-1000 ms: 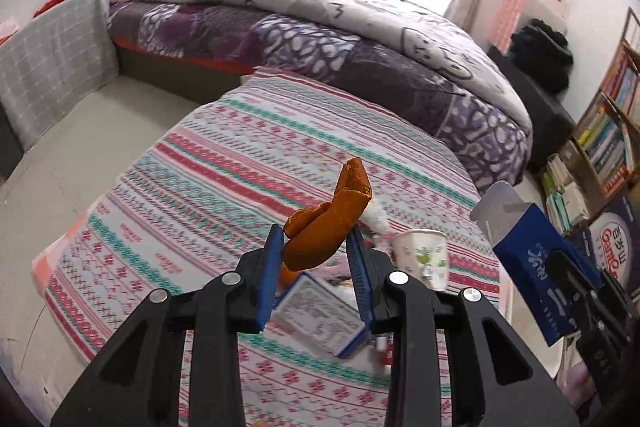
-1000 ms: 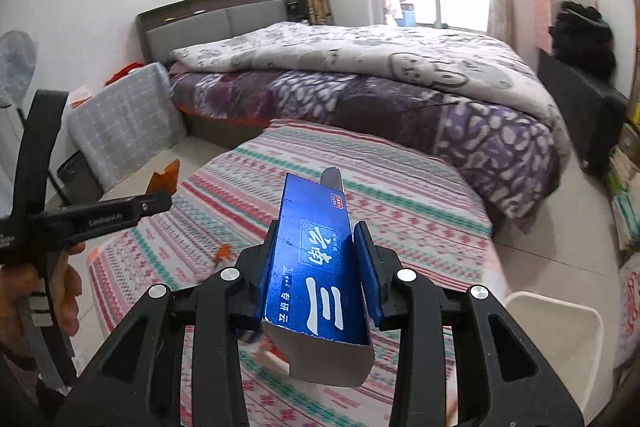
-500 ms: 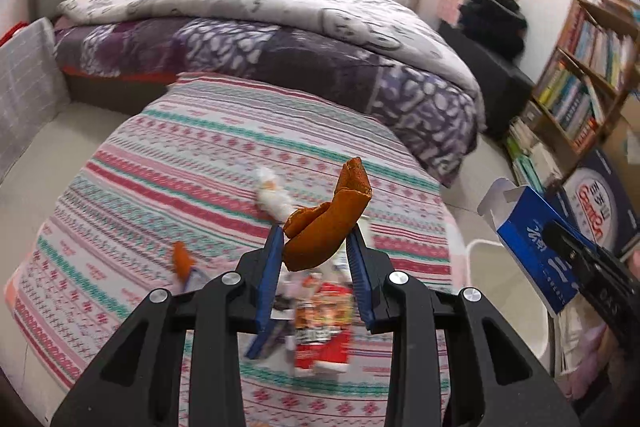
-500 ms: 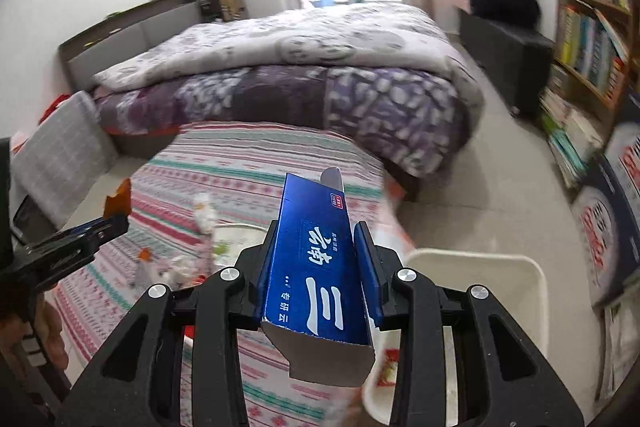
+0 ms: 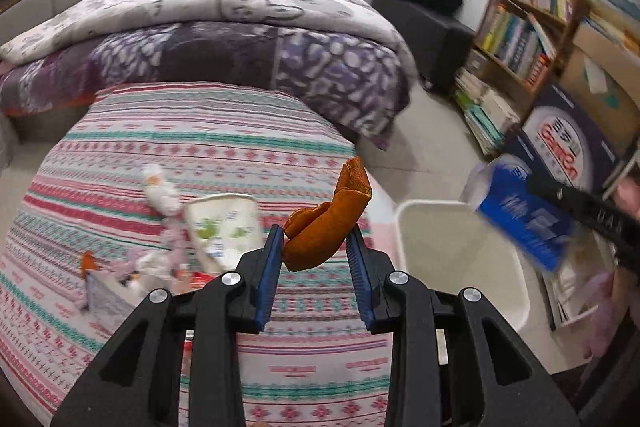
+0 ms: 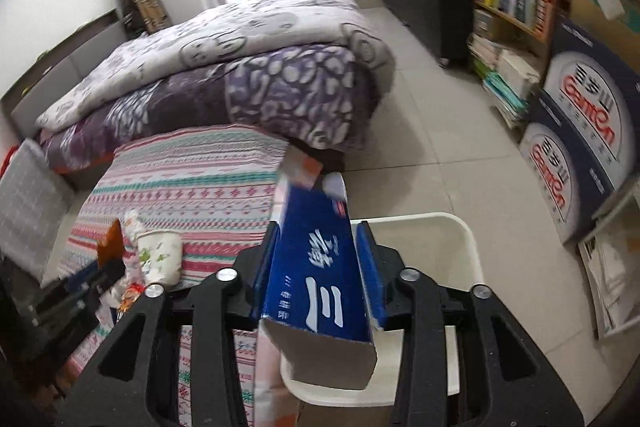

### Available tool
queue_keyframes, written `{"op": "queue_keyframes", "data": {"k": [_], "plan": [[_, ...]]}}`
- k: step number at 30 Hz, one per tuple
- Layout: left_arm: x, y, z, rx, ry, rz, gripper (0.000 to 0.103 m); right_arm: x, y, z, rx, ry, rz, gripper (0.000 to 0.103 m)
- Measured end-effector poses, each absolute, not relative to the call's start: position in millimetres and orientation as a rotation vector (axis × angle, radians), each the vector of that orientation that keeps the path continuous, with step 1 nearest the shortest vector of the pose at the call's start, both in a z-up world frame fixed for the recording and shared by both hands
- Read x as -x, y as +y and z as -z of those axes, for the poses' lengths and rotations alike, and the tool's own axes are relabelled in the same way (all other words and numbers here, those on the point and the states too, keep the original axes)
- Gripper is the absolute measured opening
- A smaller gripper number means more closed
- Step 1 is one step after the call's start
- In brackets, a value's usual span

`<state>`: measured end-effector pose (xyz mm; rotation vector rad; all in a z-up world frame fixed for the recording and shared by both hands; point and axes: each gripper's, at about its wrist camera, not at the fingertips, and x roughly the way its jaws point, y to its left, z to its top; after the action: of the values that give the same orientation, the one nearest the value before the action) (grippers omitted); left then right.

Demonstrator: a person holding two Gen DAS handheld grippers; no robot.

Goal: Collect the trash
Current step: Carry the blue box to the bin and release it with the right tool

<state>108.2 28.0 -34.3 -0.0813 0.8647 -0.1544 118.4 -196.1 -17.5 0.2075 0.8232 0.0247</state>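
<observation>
Both grippers have been swung rightward since the earlier frames, toward the white plastic bin (image 6: 466, 239) beside the striped cloth (image 5: 224, 147). A curled orange peel (image 5: 326, 223) is clamped in the left gripper (image 5: 314, 275); a glossy blue cardboard box (image 6: 320, 275) is pinched in the right gripper (image 6: 320, 267), over the bin's rim. A paper cup (image 5: 222, 223) lies on the cloth.

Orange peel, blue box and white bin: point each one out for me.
orange peel (image 5: 324, 227), left wrist view, on the broad curled middle of the peel.
blue box (image 6: 320, 267), right wrist view, on its printed blue face.
white bin (image 5: 460, 251), left wrist view, on its bare inner wall.
</observation>
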Motion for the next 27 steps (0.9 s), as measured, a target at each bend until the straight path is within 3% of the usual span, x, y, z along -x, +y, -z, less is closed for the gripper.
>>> {"op": "queue_keyframes", "data": {"k": [6,16,22,26,27], "plan": [[-110.1,-8.7,44.4,0.054,0.893,0.236,0.033,-114.0,-218.1,12.5,-0.231,0.777,0.038,0.063],[-109.3,-59.6,58.9,0.033,0.930,0.348,0.033,-109.2,-255.0,10.9,-0.299,0.760,0.124,0.075],[-113.2,-81.7,67.7,0.056,0.956,0.422,0.034,-108.0,-271.8,13.7,-0.336,0.755,0.175,0.088],[-112.0,-90.2,68.3,0.060,0.938,0.447,0.066,-107.5,-277.7,14.5,-0.353,0.746,0.203,0.095],[-111.1,-90.7,67.1,0.055,0.928,0.451,0.067,-107.8,-278.1,14.3,-0.360,0.744,0.205,0.096]]}}
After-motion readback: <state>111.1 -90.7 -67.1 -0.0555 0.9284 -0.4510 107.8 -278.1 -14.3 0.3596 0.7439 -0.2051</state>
